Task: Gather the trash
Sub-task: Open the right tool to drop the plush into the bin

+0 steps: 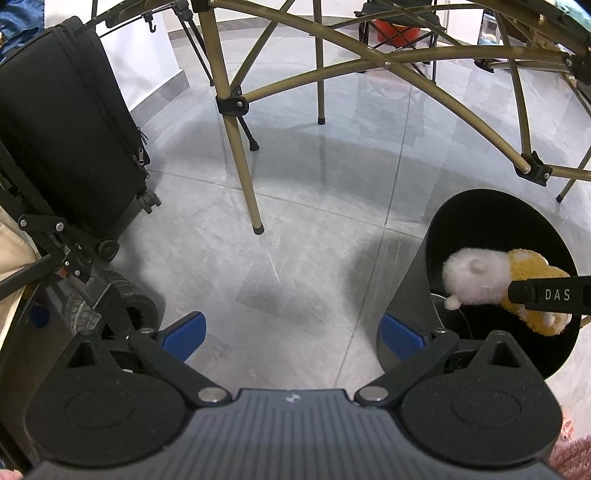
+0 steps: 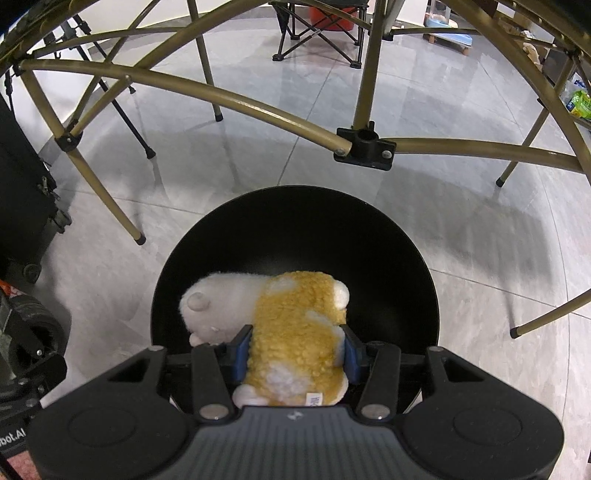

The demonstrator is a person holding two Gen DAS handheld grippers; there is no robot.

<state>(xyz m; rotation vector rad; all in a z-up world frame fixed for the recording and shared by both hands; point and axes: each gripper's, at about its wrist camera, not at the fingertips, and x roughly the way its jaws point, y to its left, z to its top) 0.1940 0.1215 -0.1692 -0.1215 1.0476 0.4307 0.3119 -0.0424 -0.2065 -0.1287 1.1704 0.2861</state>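
A white and yellow plush toy (image 2: 291,325) hangs over the mouth of a round black bin (image 2: 399,258), and my right gripper (image 2: 295,350) is shut on its yellow body, blue pads (image 2: 242,350) pressing both sides. In the left wrist view the same plush toy (image 1: 491,280) sits above the black bin (image 1: 476,218) at the right, held by the right gripper's black finger (image 1: 546,295). My left gripper (image 1: 291,332) is open over bare grey floor to the left of the bin, nothing between its blue pads (image 1: 186,334).
Gold folding-table legs (image 1: 243,166) and crossbars (image 2: 369,146) stand just behind the bin. A black wheeled suitcase (image 1: 62,129) and a black cart wheel (image 1: 136,314) sit at the left. Grey tiled floor (image 1: 295,240) lies between. A folding chair (image 2: 317,29) stands far back.
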